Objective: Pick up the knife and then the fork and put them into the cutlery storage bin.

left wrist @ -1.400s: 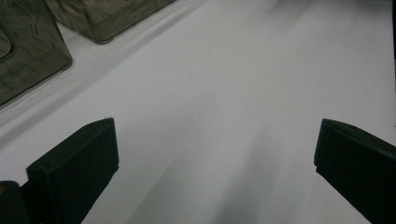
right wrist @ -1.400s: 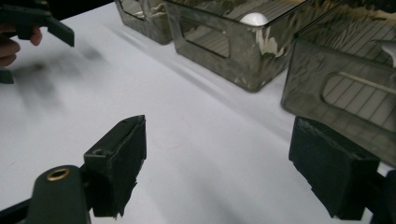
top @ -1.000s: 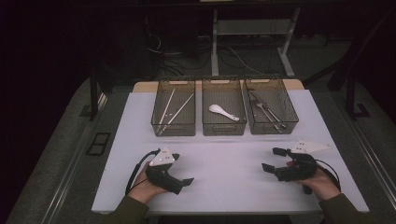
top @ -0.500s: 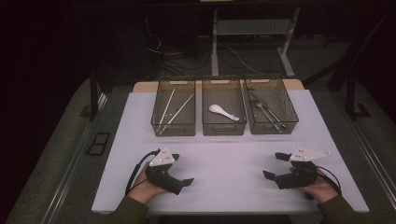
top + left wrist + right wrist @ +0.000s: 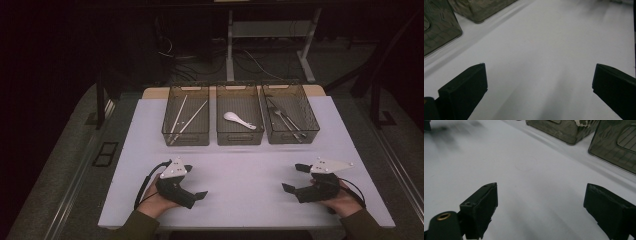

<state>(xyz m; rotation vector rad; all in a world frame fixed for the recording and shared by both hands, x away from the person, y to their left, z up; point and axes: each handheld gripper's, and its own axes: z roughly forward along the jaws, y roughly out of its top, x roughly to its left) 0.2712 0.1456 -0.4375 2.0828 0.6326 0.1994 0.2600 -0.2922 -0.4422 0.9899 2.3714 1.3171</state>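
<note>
My left gripper [image 5: 196,184] rests on the white table top [image 5: 240,170] near the front left, held by a hand in a dark sleeve. Its jaws stand wide open over bare table [image 5: 539,82]. At the front right, my right gripper [image 5: 293,177] lies low over the table and points left. Its jaws have just been opening and stand wide apart with nothing between them [image 5: 541,200].
Three dark mesh baskets stand in a row at the back. The left basket [image 5: 185,142] holds chopsticks [image 5: 187,119], the middle basket [image 5: 239,138] a white spoon [image 5: 239,120], and the right basket [image 5: 294,138] metal cutlery [image 5: 286,120]. Dark floor surrounds the table.
The right gripper has come a little nearer the front edge and lower. The left gripper has stayed where it was.
</note>
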